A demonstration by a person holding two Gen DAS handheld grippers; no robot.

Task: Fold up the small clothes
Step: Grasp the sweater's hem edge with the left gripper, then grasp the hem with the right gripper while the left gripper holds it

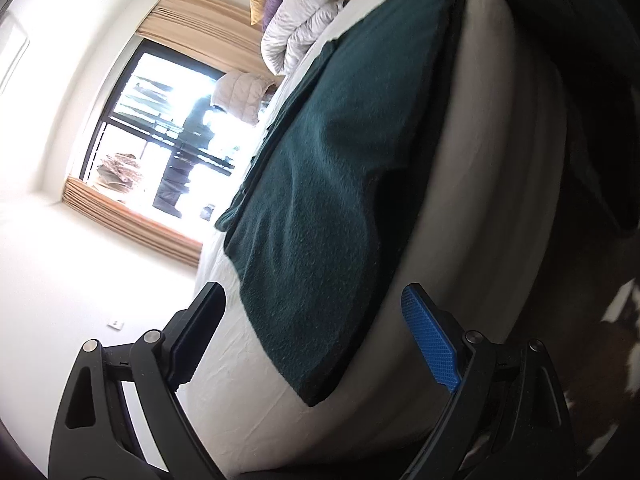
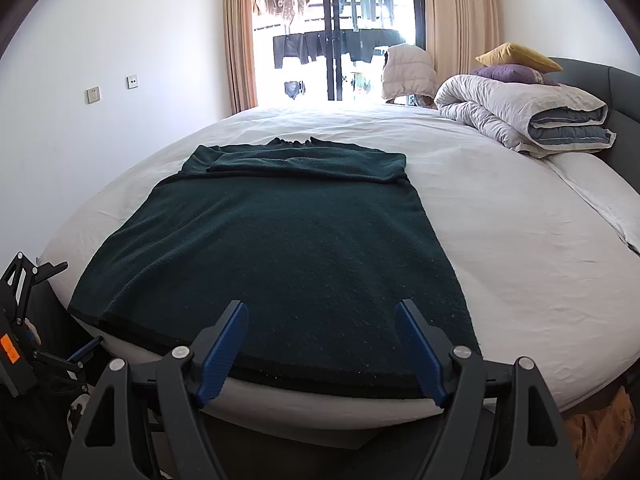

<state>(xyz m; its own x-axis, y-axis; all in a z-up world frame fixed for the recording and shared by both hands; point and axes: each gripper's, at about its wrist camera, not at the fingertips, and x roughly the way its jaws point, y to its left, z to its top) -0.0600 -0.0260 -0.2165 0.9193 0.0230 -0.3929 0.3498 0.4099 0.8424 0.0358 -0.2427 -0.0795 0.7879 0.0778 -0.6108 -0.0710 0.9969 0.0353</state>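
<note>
A bed [image 2: 500, 216] in a white sheet is carrying everything. A dark green garment [image 2: 280, 248] is lying flat at its near edge, sleeves folded across the top, hem reaching the edge. A rolled grey duvet [image 2: 520, 114] is sitting at the far right corner.

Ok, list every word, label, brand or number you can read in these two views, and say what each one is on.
None can be read.
Orange label on the left hand-held gripper, at the right wrist view's left edge: dark marks, too small and blurred to read.
Two wall plates: no legible marking.
Dark green garment, rolled quilt and both pillows: no print visible.
</note>
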